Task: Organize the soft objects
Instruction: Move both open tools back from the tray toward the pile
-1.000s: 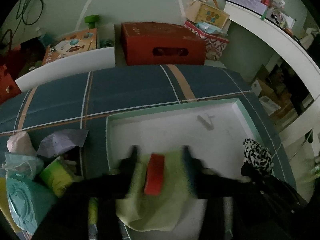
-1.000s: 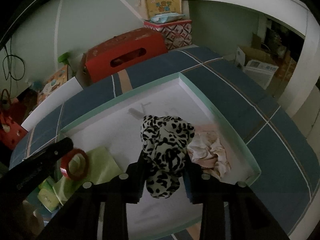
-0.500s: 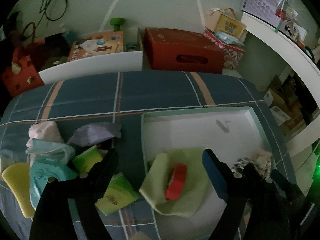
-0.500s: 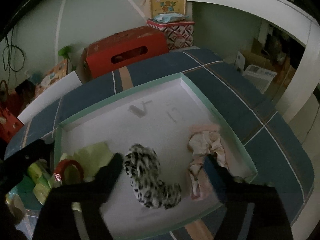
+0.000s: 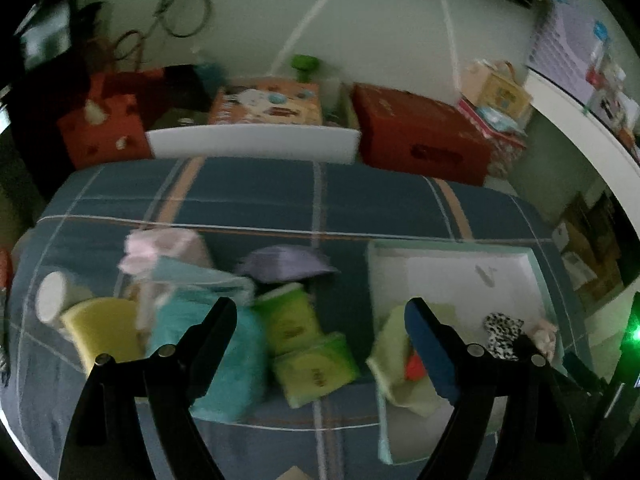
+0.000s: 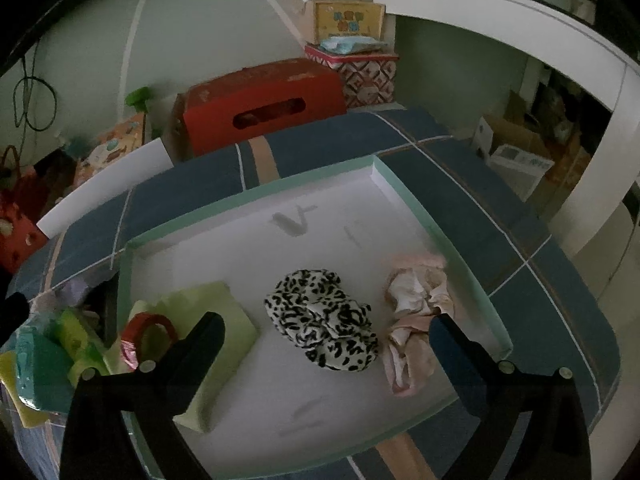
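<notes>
In the white tray (image 6: 256,196) lie a leopard-print cloth (image 6: 324,320), a crumpled pink cloth (image 6: 416,304), and a light green cloth (image 6: 208,308) with a red tape ring (image 6: 148,332) on it. My right gripper (image 6: 325,322) hovers over the leopard cloth. Its jaws are opening wide and press on nothing. My left gripper (image 5: 320,306) is open and empty above the blanket, left of the tray rim (image 5: 448,245). Under it sit two green packs (image 5: 288,320), a teal plush (image 5: 228,360), a yellow sponge (image 5: 104,328), a purple cloth (image 5: 286,268) and a pale pink cloth (image 5: 160,246).
A white cup-like roll (image 5: 50,298) lies at the pile's left end. Beyond the checked blue blanket (image 5: 260,196) stand a white board (image 5: 252,144), a red box (image 5: 420,148) and toy boxes (image 5: 268,104). A white curved shelf (image 6: 520,36) runs along the right.
My right gripper opened and the leopard cloth dropped into the tray beside the pink cloth. My left gripper let go of the green cloth, opened and swung left over the pile.
</notes>
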{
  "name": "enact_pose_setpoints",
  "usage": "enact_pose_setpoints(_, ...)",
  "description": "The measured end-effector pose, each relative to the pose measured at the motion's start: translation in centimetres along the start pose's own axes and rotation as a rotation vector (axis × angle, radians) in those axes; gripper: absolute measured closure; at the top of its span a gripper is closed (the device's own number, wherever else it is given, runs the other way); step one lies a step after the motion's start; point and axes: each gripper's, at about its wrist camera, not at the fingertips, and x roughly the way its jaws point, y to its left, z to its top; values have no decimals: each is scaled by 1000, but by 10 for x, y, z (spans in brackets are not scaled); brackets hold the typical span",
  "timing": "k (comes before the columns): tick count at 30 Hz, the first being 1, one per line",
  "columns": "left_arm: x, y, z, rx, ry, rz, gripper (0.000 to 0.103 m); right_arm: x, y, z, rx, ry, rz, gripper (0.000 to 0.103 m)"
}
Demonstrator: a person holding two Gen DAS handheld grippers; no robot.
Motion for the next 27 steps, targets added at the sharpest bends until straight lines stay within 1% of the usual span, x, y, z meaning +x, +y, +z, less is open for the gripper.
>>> enact_pose_setpoints(3,-13,24,1,-44,-31,38,17,-9,9,1,-7,-26,25,0)
enact_pose_setpoints(6,-24,51,1,-103,-54,75,17,-16,23,0,-28,-38,74,0)
enact_pose_setpoints(9,-33,78,-1,-157,-71,112,17,-21,41,-3,-59,-37,119,0)
enact_pose_setpoints(13,-46,115,-6,-225,-100,198,17,-28,70,-9,-102,-29,198,0)
enact_pose_setpoints(15,-51,133,-10,-263,-108,225,17,-31,84,-14,-121,-24,237,0)
enact_pose_setpoints(18,-56,157,-17,-315,-113,241,17,-36,104,-21,-150,-15,281,0)
enact_pose_setpoints(22,-56,174,-26,-353,-104,255,17,-42,134,-32,-199,2,333,0)
enact_pose_setpoints(25,-55,181,-33,-376,-95,243,17,-47,151,-41,-233,7,359,0)
enact_pose_setpoints(27,-52,185,-36,-394,-90,212,16,-49,161,-46,-251,12,371,0)
